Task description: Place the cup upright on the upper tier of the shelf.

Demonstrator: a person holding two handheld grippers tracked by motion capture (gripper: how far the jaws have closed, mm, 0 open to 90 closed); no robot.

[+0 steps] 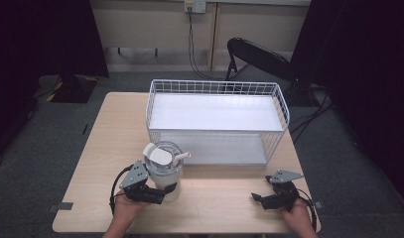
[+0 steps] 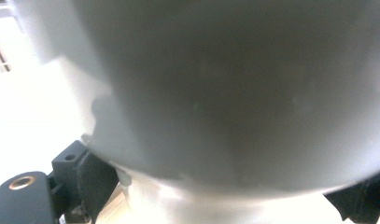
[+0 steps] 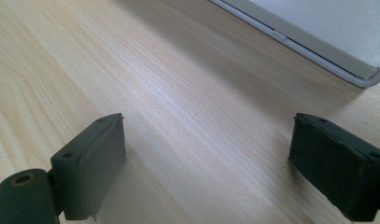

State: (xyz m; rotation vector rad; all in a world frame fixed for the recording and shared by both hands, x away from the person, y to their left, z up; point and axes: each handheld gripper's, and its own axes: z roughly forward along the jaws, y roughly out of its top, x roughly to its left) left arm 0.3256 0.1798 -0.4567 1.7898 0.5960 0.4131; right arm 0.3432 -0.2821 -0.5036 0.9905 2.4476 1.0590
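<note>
Left claw [image 1: 160, 191] clamped round clear cylindrical plastic jar [image 1: 165, 171], lower centre-left of frame. Right claw [image 1: 263, 197] agape, empty, lower right. Jar likely light, rigid, slippery; grip mid-body.

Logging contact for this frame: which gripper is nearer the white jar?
Left. The left gripper is clamped around the white jar; the right gripper rests open on the table, well to its right.

A black folding chair [image 1: 256, 57] stands on grey carpet [image 1: 338, 163] behind the table [image 1: 105, 134].
</note>
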